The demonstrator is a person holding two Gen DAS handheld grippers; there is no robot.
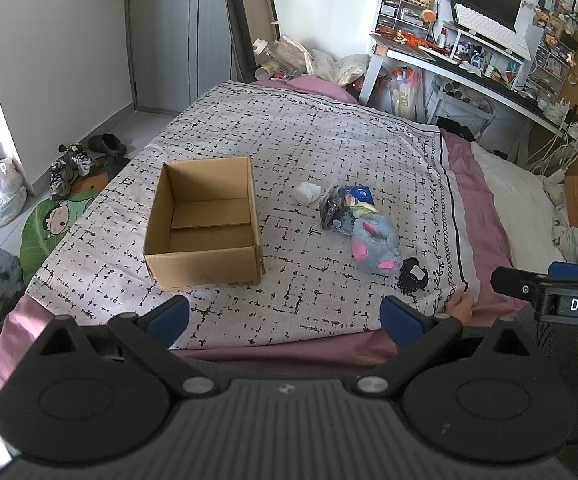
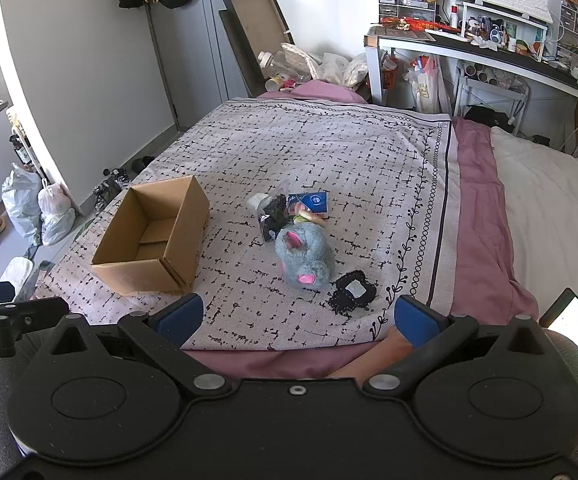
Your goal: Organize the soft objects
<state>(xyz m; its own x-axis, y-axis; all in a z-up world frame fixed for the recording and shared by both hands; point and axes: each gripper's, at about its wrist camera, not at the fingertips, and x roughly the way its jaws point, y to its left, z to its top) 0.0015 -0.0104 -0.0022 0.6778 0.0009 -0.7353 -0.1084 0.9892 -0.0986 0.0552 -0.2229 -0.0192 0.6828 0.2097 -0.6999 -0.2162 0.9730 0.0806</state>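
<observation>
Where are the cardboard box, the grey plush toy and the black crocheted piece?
cardboard box (image 1: 205, 266), left wrist view, near outer wall.
grey plush toy (image 2: 309, 258), right wrist view, its body.
black crocheted piece (image 2: 343, 300), right wrist view, its dark edge.

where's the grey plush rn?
The grey plush lies on the patterned bedspread, right of the open cardboard box in both views, between the dark packet pile and a black lace piece.
</observation>
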